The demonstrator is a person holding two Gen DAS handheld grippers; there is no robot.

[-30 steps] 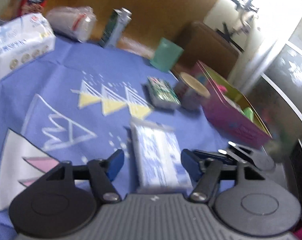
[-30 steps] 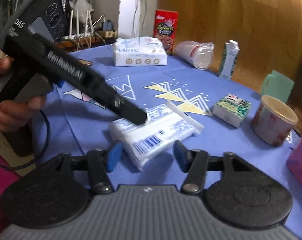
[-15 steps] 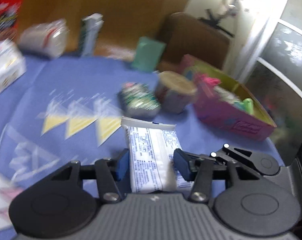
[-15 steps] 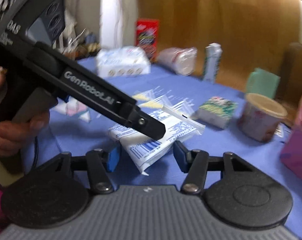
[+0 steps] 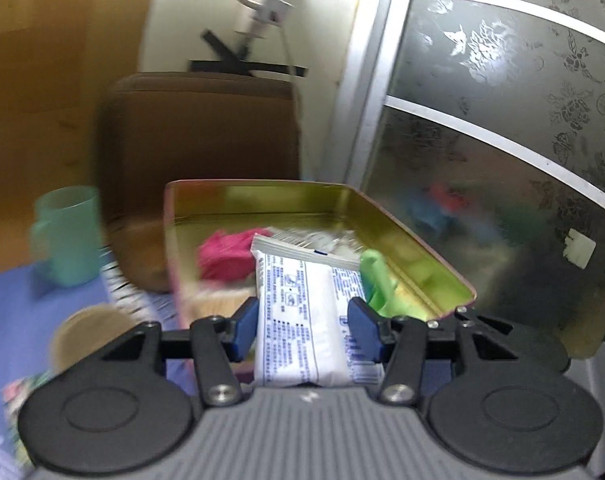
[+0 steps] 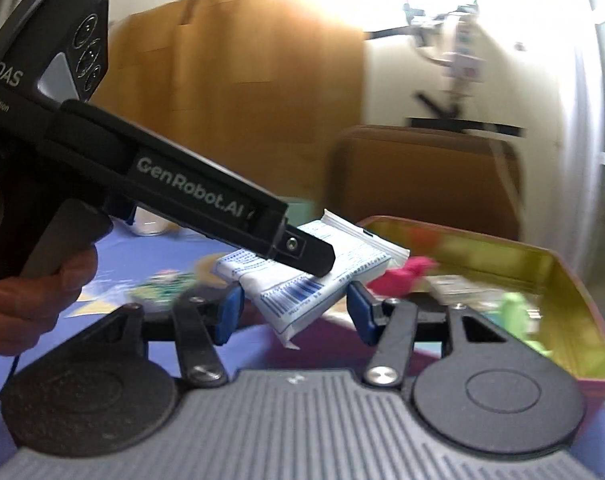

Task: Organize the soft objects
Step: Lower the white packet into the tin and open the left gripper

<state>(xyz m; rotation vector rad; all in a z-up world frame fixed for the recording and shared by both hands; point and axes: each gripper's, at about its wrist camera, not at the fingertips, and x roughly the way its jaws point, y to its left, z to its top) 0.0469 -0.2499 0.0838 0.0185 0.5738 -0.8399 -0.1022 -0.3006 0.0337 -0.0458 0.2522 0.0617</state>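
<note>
On the desk, covered in a blue cloth, an open tin box with a gold inside holds a pink soft thing and a green soft thing. A teal cup stands just left of the box. Held above the box's near edge is a white tissue pack with blue print. The left hand-held gripper pinches it, a blue pad pressed on each side. The right hand-held gripper sits around the pack's lower end; whether its pads press the pack I cannot tell. A person's hand grips the left tool's handle.
</note>
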